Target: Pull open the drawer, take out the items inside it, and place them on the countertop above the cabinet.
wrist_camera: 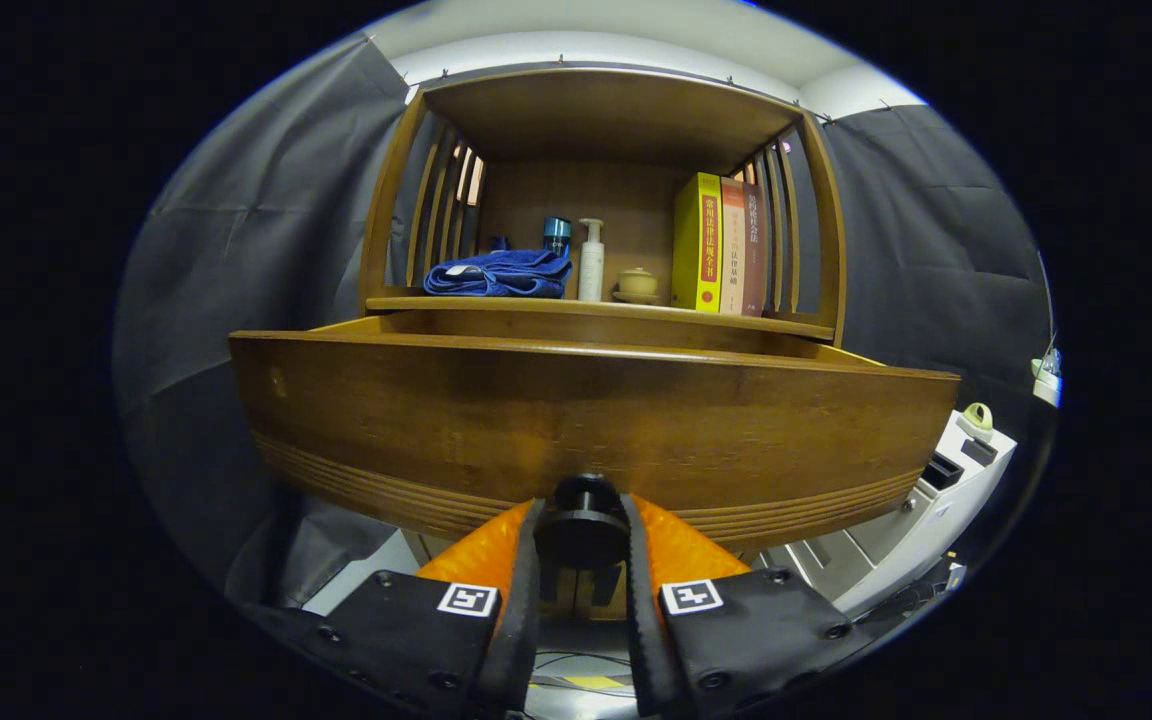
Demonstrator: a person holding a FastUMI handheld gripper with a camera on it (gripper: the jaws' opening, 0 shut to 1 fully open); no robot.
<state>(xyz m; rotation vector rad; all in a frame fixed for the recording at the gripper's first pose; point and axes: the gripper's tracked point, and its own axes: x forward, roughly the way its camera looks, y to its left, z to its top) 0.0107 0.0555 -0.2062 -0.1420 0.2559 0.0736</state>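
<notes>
One drawer (586,420), pulled out | one knob (582,520) clamped between the tongs (582,545), narrowed on it | on the table (596,305) beyond: three books (721,245), two bottles (591,260), one towel (499,273)

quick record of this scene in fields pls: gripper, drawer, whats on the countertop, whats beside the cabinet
gripper: gripper shut on the drawer knob, one finger on each side of it
drawer: drawer pulled partly out of the cabinet; its inside is hidden behind the drawer front
countertop: folded blue towel, dark blue cup behind it, white pump bottle, small lidded jar, three upright books beyond the drawer
beside cabinet: white unit, lower than the drawer
task stage: items not yet taken out
</notes>
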